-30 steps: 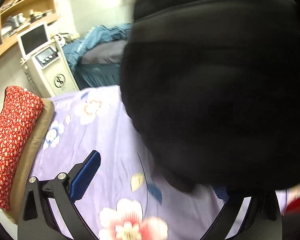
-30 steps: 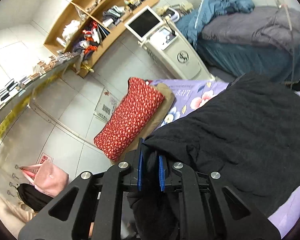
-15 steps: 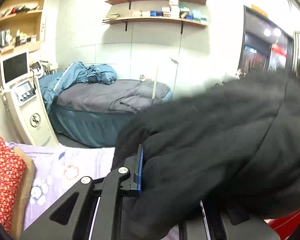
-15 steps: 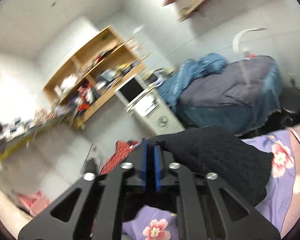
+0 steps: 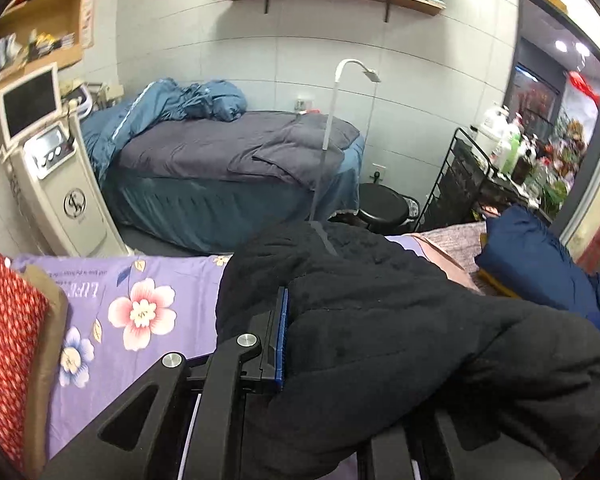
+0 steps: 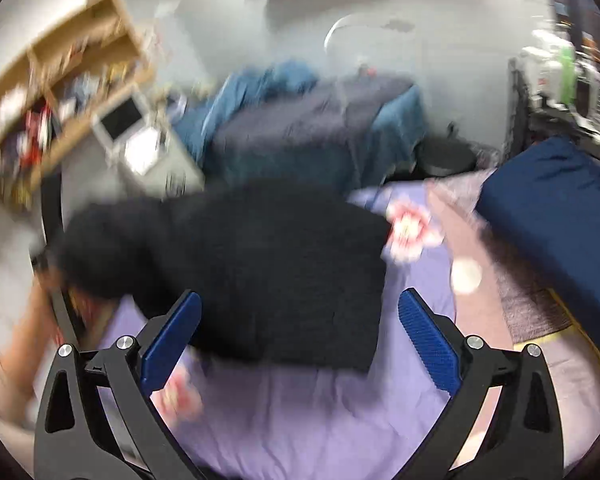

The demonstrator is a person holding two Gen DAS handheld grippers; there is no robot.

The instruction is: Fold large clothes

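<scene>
A large black fleece garment (image 5: 360, 320) lies on the purple flowered sheet (image 5: 140, 344). In the left wrist view it drapes over my left gripper (image 5: 296, 340); only the left blue pad (image 5: 281, 336) shows, pressed against the cloth, and the right finger is hidden under it. In the blurred right wrist view the garment (image 6: 260, 272) lies as a folded dark slab on the sheet (image 6: 320, 420). My right gripper (image 6: 300, 332) is open and empty, its blue pads (image 6: 428, 340) spread wide at the garment's near edge.
A red patterned pillow (image 5: 8, 344) lies at the left edge of the bed. A folded navy bundle (image 5: 540, 264) sits at the right. Beyond stand a white machine with a screen (image 5: 52, 168), a blue-grey bed (image 5: 228, 168) and a black wire rack (image 5: 480, 184).
My right gripper has let go of the garment and opened wide, and the cloth has dropped onto the sheet. The left gripper has lowered with the garment still draped over it.
</scene>
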